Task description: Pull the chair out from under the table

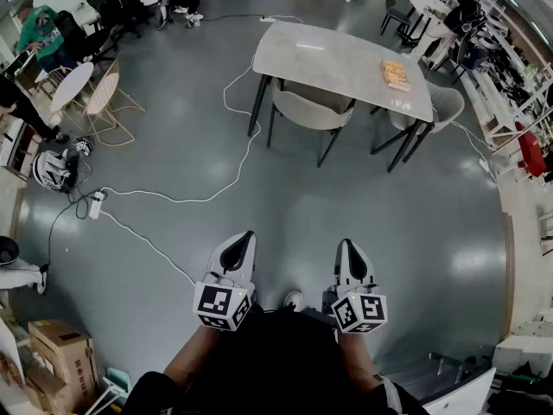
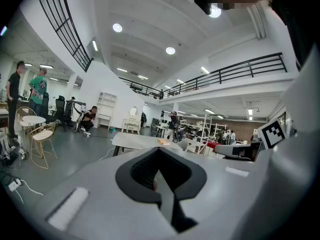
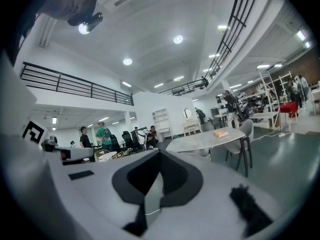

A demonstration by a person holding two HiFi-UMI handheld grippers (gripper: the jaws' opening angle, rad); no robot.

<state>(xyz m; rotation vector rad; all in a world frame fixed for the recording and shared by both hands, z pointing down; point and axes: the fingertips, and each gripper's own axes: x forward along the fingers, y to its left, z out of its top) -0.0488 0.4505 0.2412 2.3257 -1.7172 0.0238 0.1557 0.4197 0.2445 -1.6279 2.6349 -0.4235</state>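
A beige chair [image 1: 307, 111] is tucked under the near side of the grey rectangular table [image 1: 333, 54], well ahead of me across open floor. A second chair [image 1: 442, 106] stands at the table's right end, and an orange book [image 1: 395, 73] lies on top. My left gripper [image 1: 248, 235] and right gripper [image 1: 346, 244] are held side by side low in the head view, far short of the chair, both shut and empty. The left gripper view shows its shut jaws with the table [image 2: 137, 140] beyond. In the right gripper view, the table [image 3: 200, 140] and a chair [image 3: 245, 129] appear past its shut jaws.
A white cable [image 1: 216, 193] snakes over the grey floor from a power strip [image 1: 95, 204] toward the table. A round white table [image 1: 71, 85] with wire chairs stands at the left, a helmet [image 1: 52, 169] lies below it, and cardboard boxes [image 1: 56, 353] are at the near left. People sit at the back.
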